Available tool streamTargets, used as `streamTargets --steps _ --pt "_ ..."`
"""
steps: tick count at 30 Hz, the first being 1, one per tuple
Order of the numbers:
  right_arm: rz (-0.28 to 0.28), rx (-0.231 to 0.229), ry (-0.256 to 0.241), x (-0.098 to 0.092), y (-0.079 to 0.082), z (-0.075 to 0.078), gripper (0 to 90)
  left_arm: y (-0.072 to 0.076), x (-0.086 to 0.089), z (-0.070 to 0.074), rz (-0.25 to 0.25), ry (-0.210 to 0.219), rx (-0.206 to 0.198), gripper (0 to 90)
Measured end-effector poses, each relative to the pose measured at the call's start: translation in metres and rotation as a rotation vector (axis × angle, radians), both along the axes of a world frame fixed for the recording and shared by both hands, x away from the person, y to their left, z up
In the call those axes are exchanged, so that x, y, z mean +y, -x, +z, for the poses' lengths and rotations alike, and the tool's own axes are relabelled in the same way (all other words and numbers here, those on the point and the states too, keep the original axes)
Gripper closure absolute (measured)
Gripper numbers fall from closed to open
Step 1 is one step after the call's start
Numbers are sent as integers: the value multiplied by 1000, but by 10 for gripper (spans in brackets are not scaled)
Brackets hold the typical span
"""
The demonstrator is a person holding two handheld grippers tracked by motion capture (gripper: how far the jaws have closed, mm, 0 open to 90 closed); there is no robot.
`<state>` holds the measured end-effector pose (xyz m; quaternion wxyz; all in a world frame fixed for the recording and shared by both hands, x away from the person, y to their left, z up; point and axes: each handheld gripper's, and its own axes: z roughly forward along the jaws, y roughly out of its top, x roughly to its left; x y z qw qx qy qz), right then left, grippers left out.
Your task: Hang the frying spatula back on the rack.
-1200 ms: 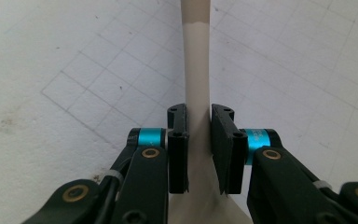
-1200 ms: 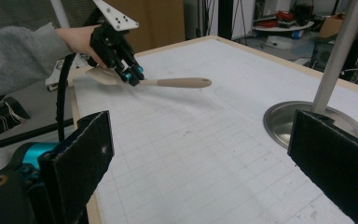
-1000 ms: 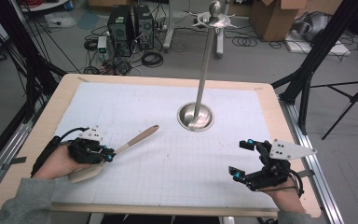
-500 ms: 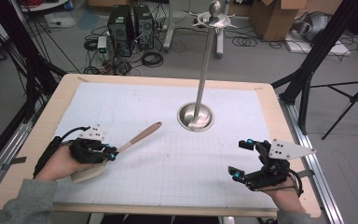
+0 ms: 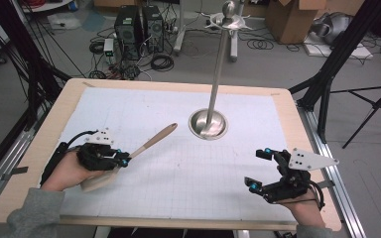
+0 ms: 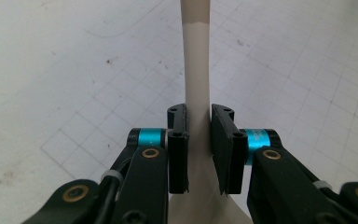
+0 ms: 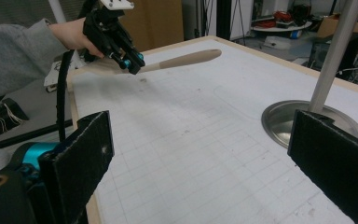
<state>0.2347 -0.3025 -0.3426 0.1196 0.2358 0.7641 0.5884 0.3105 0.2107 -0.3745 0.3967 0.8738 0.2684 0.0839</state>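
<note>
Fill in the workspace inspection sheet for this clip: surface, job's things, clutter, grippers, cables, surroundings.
Surface: white gridded mat on a wooden table, lightly smudged.
Job's things: wooden spatula, handle pointing at the metal stand; the stand's round base sits on the mat.
Clutter: nothing seen on the mat.
Grippers: left gripper shut on the spatula; right gripper open, holding nothing.
Cables: black cable trails from the left gripper.
Surroundings: computer towers, boxes, floor cables.

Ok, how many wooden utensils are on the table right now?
1. A wooden spatula is clamped by its neck in the left gripper at the table's left side, handle pointing toward the metal stand.
</note>
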Motion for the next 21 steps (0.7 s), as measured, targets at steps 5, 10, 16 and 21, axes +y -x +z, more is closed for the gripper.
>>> streamTargets --steps 5,10,16,21 --pt "-5 -1 4 -1 2 -1 58 -1 -6 7 -14 26 -11 767" --pt "-6 -5 -4 -3 2 0 58 -3 -9 10 -22 27 -21 767" --pt "-4 -3 -21 -3 1 -1 58 -4 -12 20 -31 30 -31 767" --pt "3 -2 -16 -1 0 0 58 -6 -15 36 -59 42 -62 767"
